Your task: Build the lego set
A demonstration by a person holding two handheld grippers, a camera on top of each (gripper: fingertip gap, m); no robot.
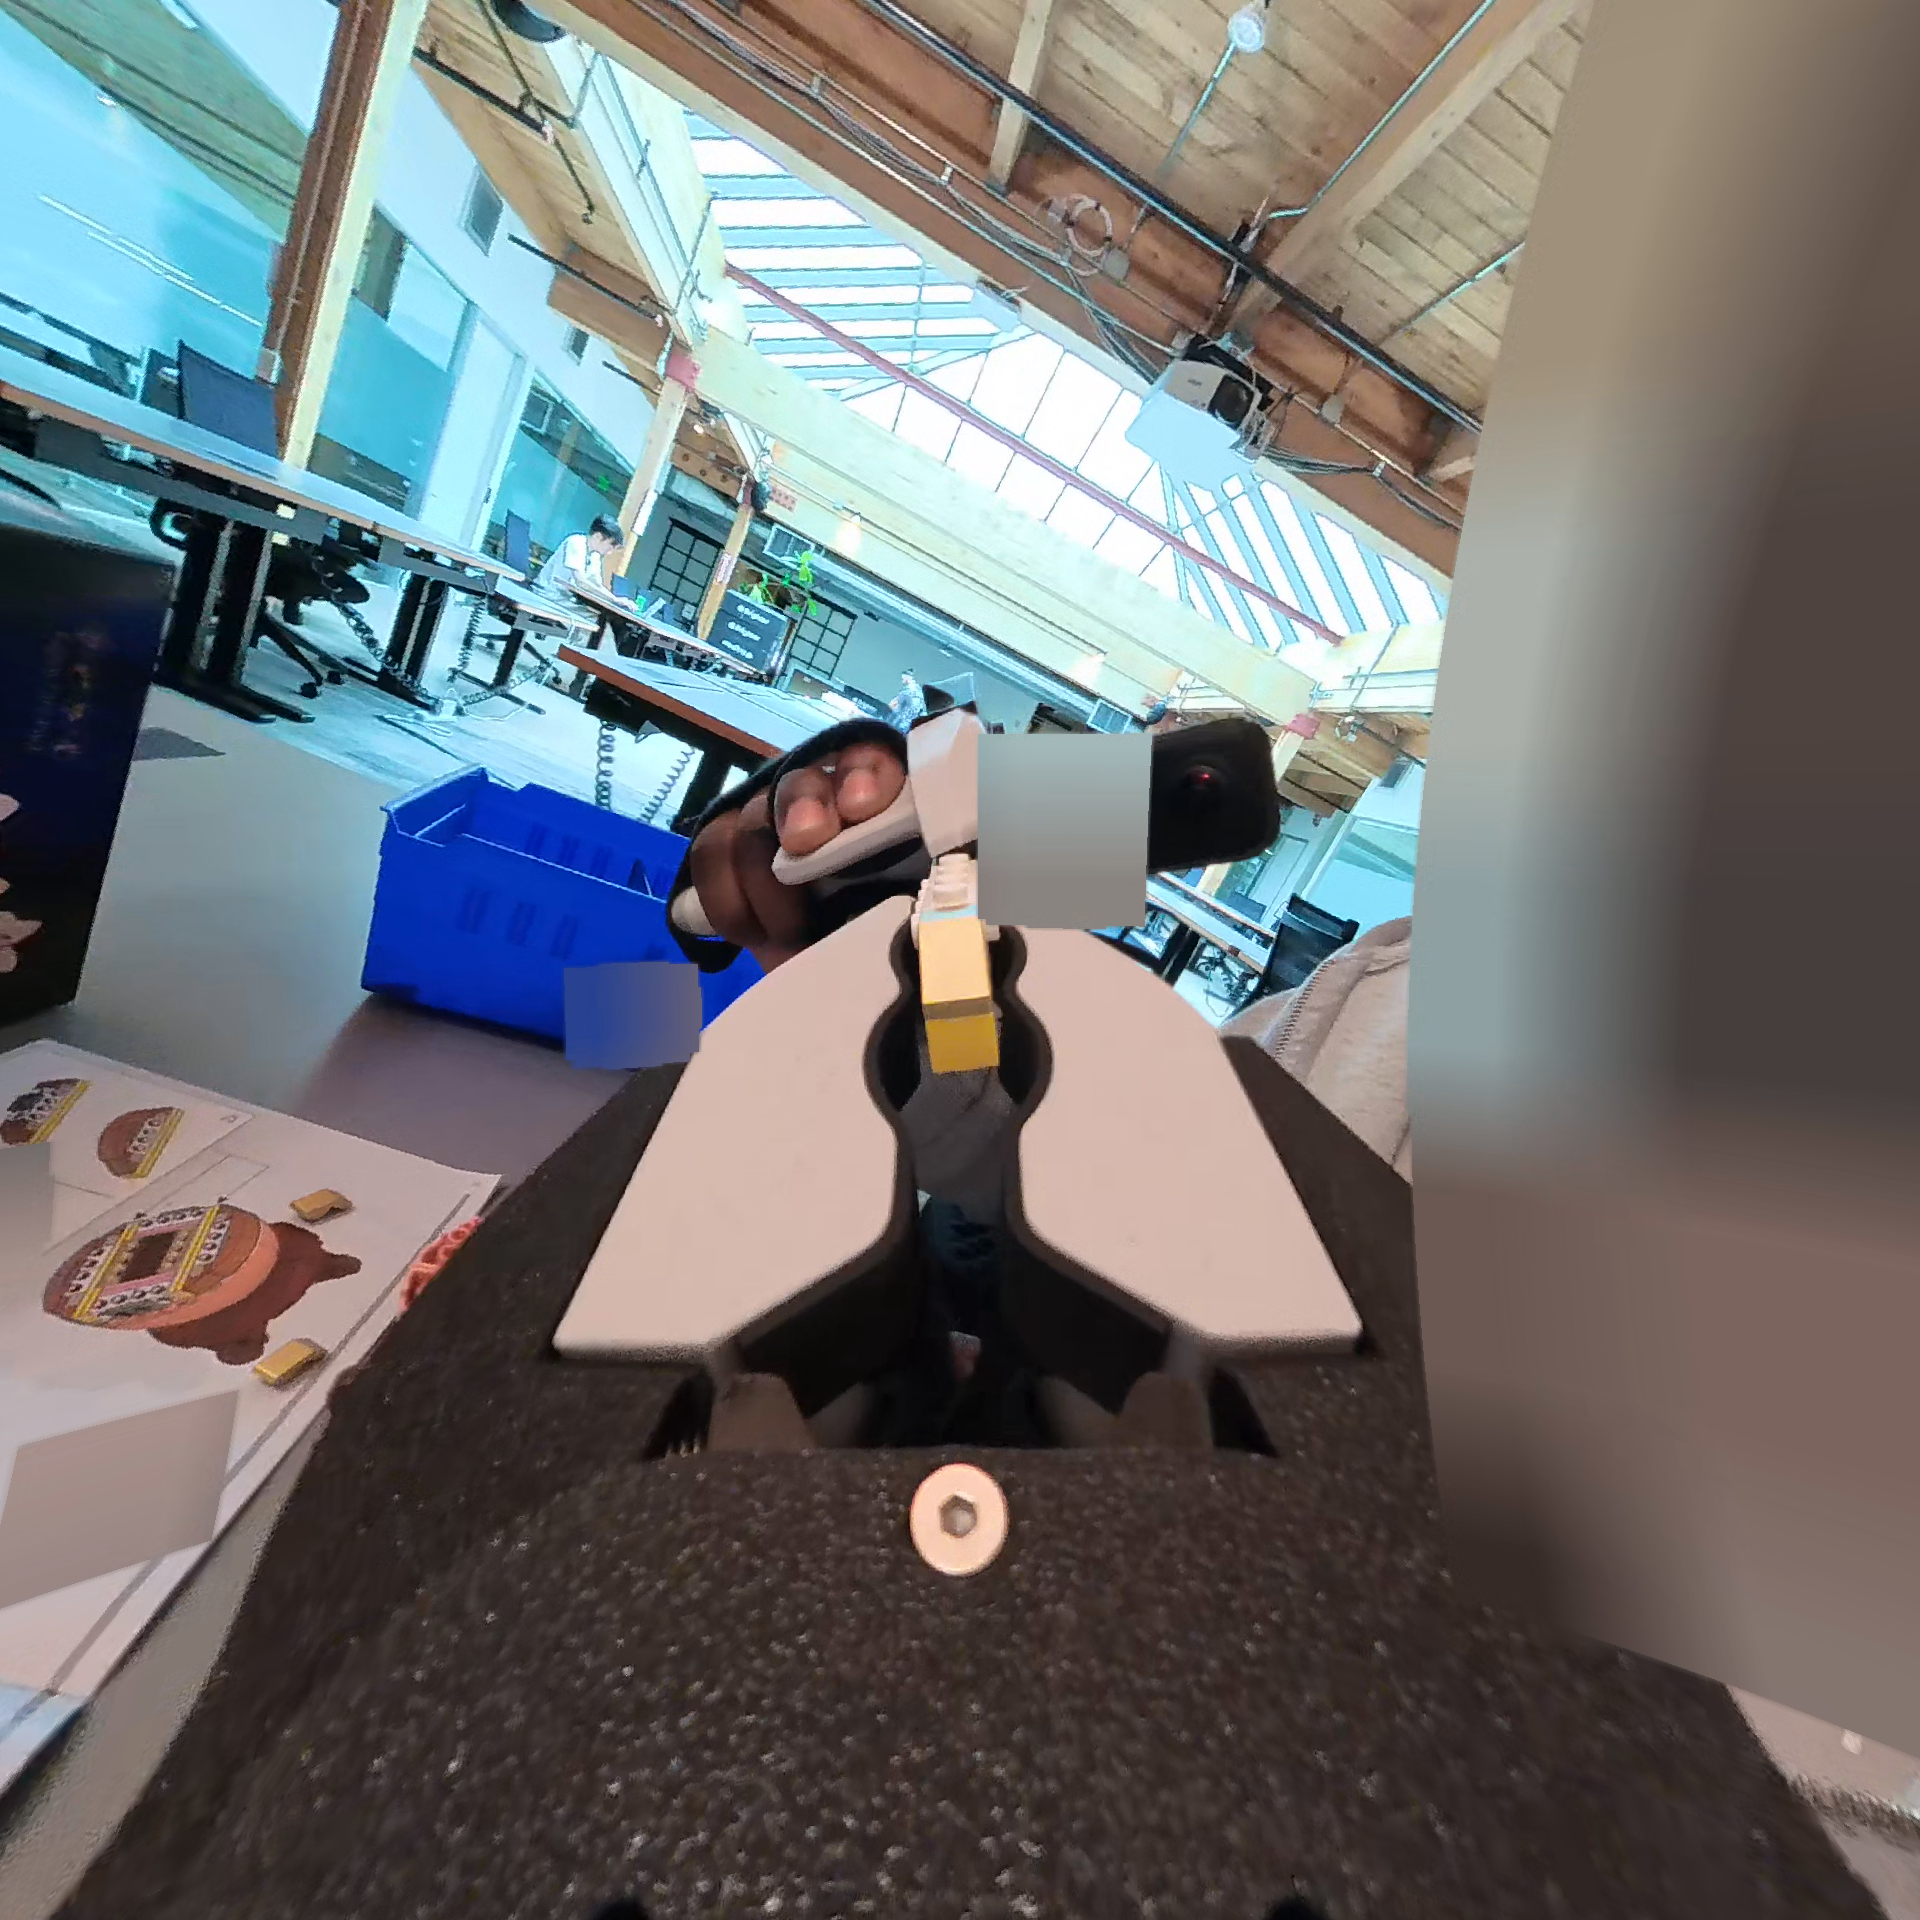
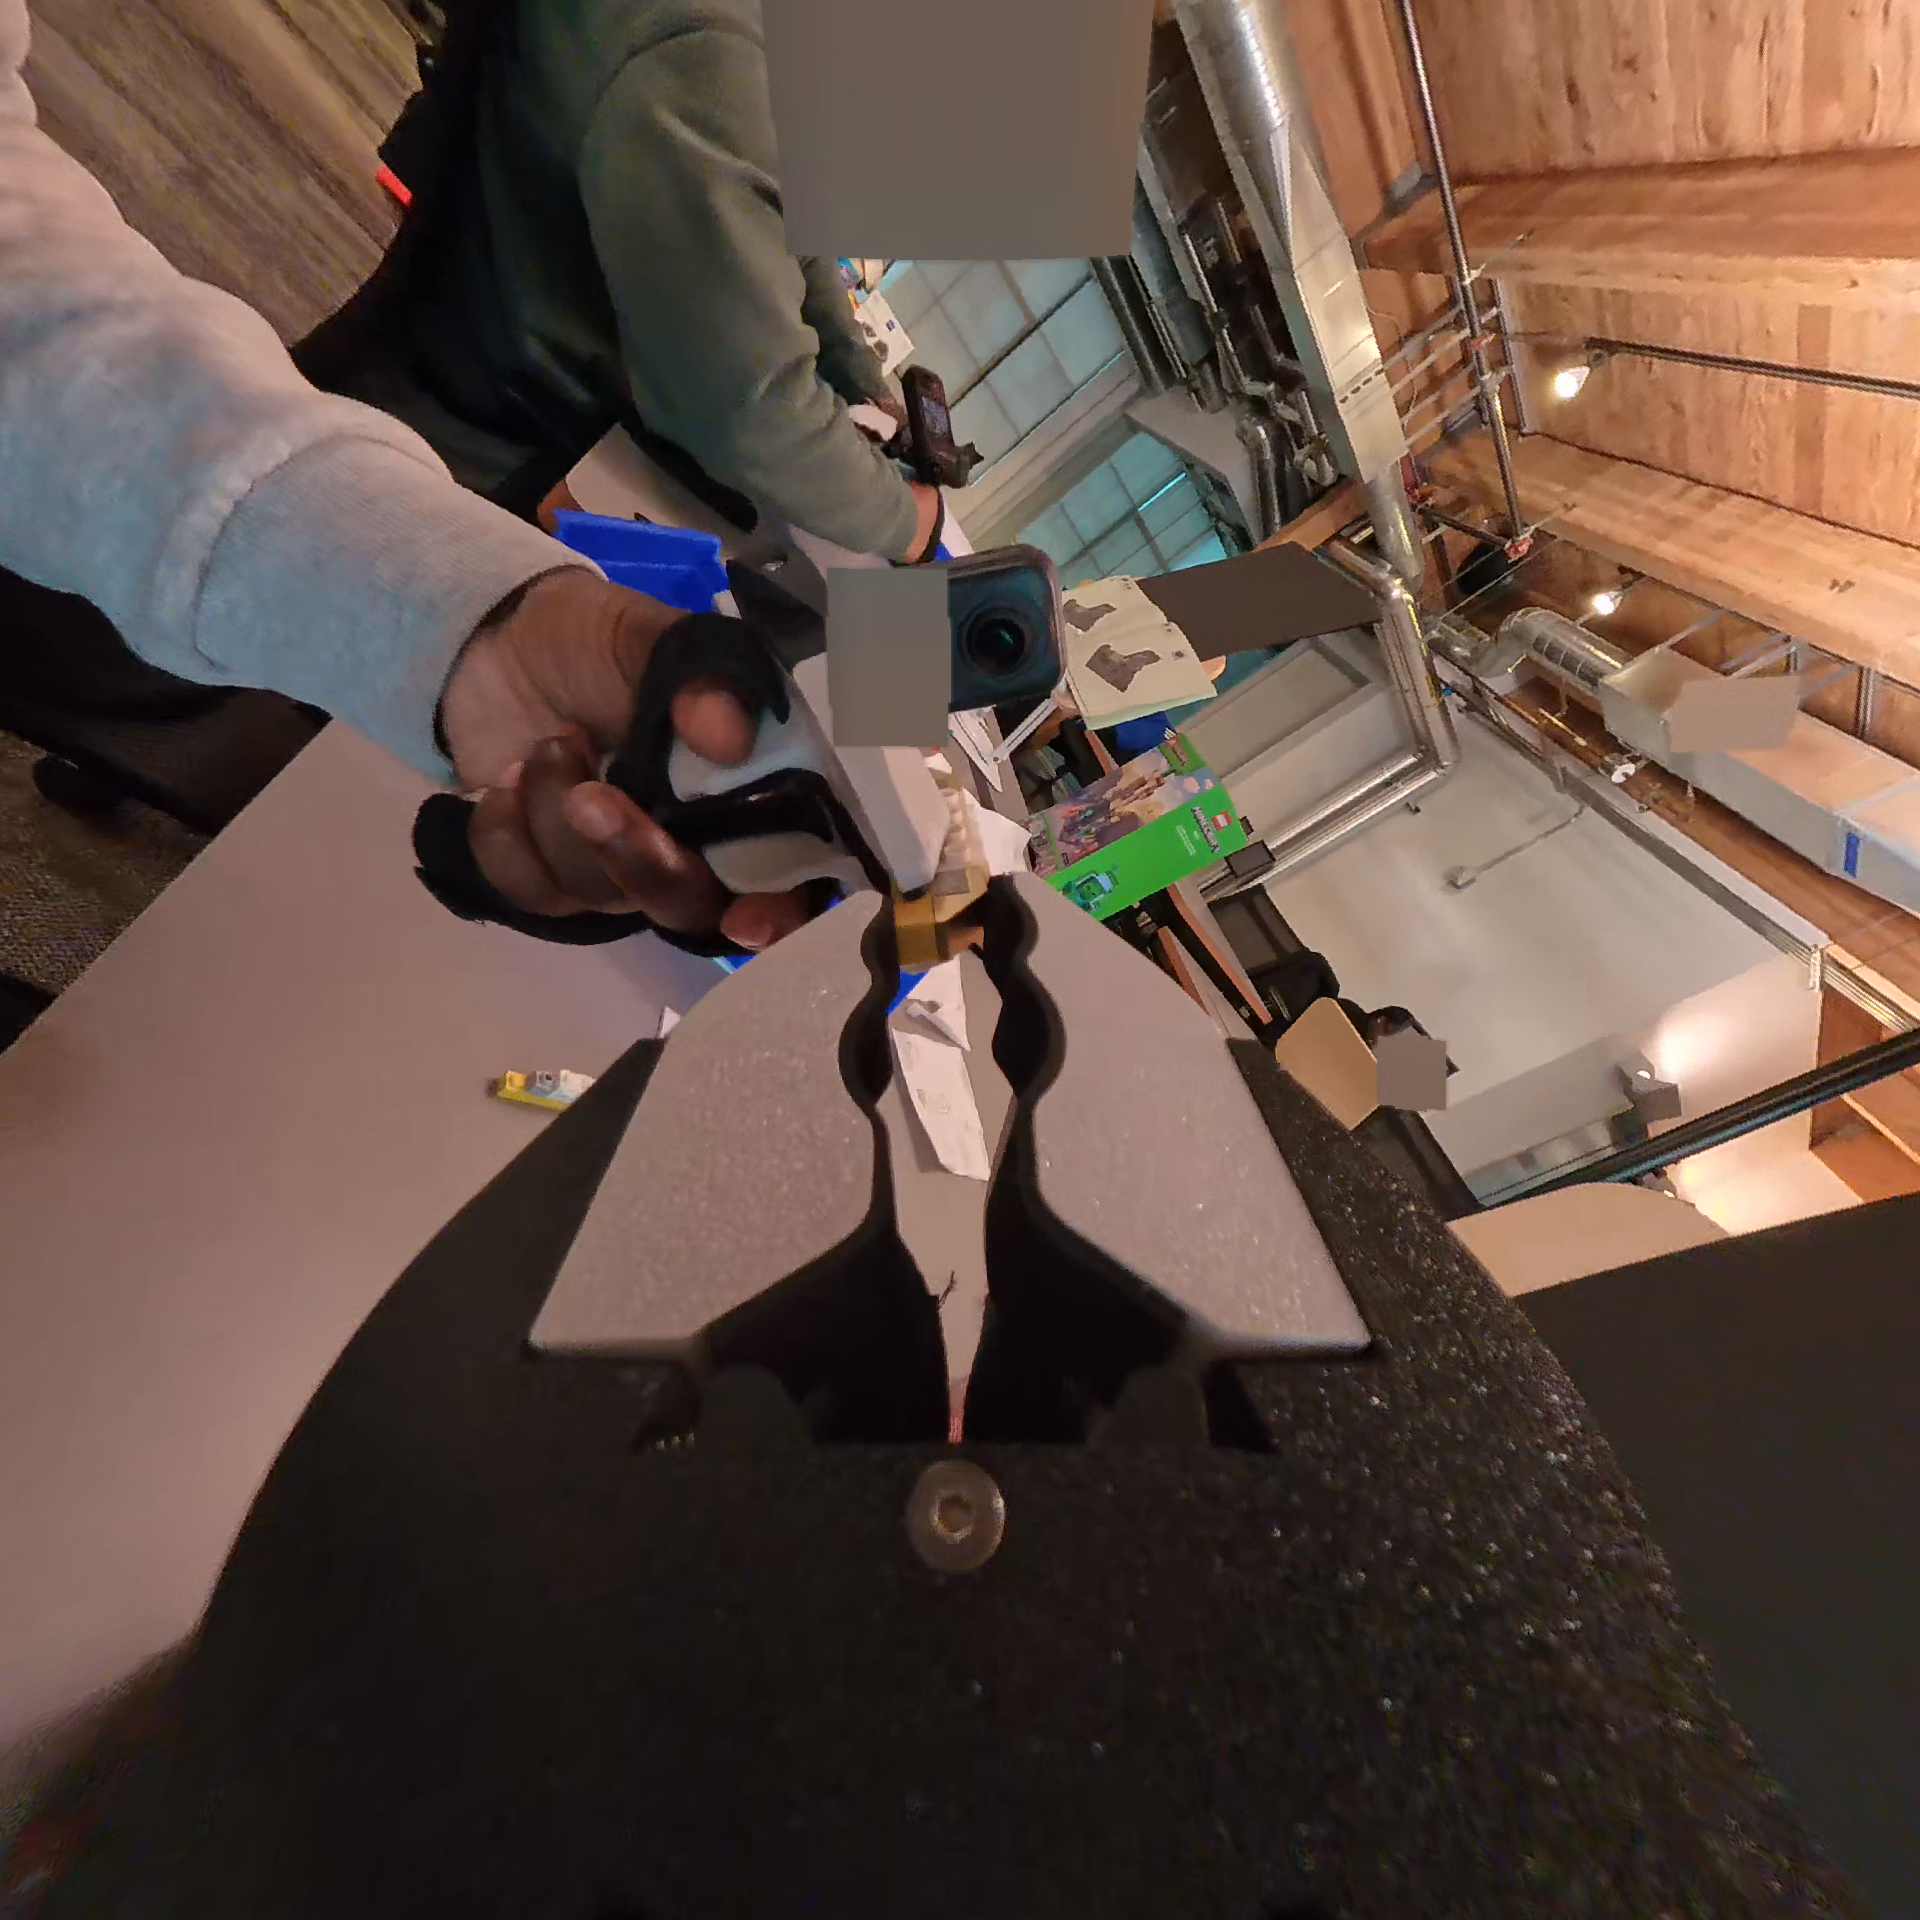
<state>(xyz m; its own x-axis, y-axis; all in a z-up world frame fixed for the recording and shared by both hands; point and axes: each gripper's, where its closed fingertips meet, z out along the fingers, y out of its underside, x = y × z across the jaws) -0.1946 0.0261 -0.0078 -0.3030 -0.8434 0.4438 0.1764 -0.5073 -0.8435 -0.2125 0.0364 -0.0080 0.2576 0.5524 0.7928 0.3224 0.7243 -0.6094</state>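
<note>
In the left wrist view my left gripper (image 1: 956,930) is shut on a small lego assembly (image 1: 958,997): a yellow brick with a white studded brick (image 1: 951,888) on its far end. The assembly is held up in the air above the grey table (image 1: 260,914). My right gripper (image 1: 940,821) faces it from beyond and meets the white end. In the right wrist view my right gripper (image 2: 935,909) has its tips closed on a gold piece (image 2: 920,932) of the same assembly. The left gripper (image 2: 914,842) grips it from the far side, held by a hand (image 2: 582,790).
A blue bin (image 1: 520,894) stands on the table behind. An instruction sheet (image 1: 208,1247) lies at the left with two loose gold pieces (image 1: 322,1205) on it. A small yellow and blue piece (image 2: 540,1086) lies on the table. Another person in a green top (image 2: 675,260) works beyond. My two grippers' fingertips are within a few centimetres of each other.
</note>
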